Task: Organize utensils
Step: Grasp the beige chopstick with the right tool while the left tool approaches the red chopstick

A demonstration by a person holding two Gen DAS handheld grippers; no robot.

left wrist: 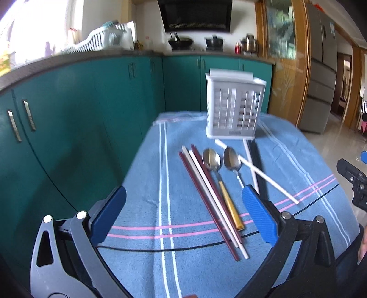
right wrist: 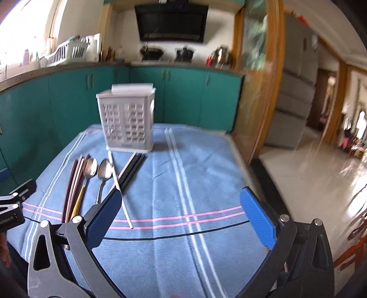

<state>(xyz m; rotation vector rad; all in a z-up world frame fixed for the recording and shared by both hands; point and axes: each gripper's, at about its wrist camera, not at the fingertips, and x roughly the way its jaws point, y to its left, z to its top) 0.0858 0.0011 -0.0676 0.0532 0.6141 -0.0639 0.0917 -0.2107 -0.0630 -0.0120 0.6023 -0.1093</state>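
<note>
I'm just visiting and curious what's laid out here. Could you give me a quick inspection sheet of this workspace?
Surface: blue striped cloth covering the table.
Job's things: white slotted holder upright at the far end; two spoons, dark red and white chopsticks, black chopsticks lying flat in front of it, two white ones crossed.
Clutter: nothing seen.
Grippers: left gripper and right gripper open, hovering, empty.
Cables: nothing seen.
Surroundings: teal cabinets, dish rack, pots, range hood, fridge.
</note>
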